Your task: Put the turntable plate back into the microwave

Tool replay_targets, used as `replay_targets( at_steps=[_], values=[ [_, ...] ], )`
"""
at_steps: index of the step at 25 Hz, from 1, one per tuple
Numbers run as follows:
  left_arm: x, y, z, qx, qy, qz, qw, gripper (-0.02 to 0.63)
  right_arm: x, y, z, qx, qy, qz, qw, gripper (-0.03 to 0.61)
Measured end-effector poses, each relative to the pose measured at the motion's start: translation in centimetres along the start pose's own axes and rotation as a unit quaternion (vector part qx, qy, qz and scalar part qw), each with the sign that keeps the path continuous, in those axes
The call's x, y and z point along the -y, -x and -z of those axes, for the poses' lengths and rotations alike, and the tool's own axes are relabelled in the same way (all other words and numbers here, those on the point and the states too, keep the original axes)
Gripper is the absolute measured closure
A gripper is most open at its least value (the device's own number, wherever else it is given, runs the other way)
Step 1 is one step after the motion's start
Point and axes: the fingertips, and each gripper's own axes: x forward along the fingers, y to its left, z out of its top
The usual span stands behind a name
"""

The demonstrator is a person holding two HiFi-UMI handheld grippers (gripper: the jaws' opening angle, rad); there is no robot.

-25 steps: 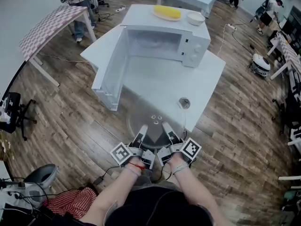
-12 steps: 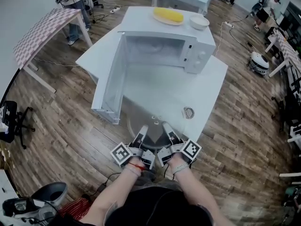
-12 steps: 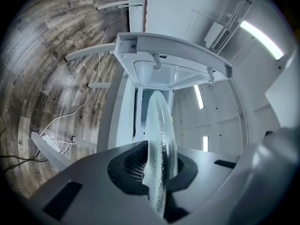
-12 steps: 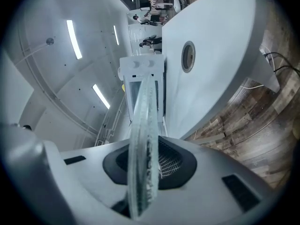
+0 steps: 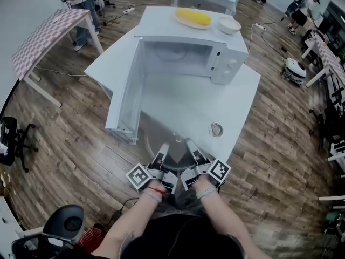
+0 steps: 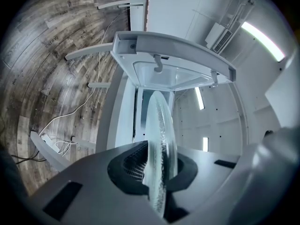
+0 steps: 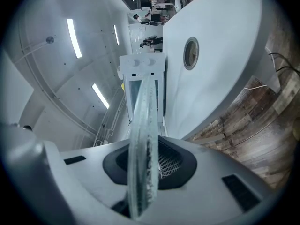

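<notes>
The clear glass turntable plate (image 5: 173,138) hangs level over the near end of the white table (image 5: 237,96). My left gripper (image 5: 162,148) and right gripper (image 5: 190,145) are both shut on its near rim, side by side. Each gripper view shows the plate edge-on between the pads: plate (image 6: 160,149) in the left gripper view, plate (image 7: 142,158) in the right gripper view. The white microwave (image 5: 215,50) stands at the table's far end. Its door (image 5: 125,90) is swung open toward me on the left, and the cavity (image 5: 175,52) shows.
A small metal ring (image 5: 216,129) lies on the table right of the plate. On top of the microwave sit a yellow item on a plate (image 5: 192,17) and a white bowl (image 5: 229,25). Other tables and people stand farther back on the wooden floor.
The microwave and table sit slightly closer and more centred in the head view. Both grippers hold the plate just as before.
</notes>
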Motion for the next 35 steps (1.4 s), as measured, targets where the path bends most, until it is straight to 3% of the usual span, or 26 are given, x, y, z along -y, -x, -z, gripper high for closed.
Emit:
replay_targets(
  at_steps=[10, 35],
  values=[
    [-0.1, -0.3, -0.1, 0.008, 0.007, 0.0, 0.9999, 0.581, -0.1, -0.4, -0.3, -0.007, 0.004, 0.005, 1.0, 0.509],
    [-1.0, -9.0, -3.2, 0.05, 0.0, -0.003, 0.9988, 0.581, 0.5, -8.5, -6.1, -0.046, -0.003, 0.009, 0.999, 0.51]
  ],
)
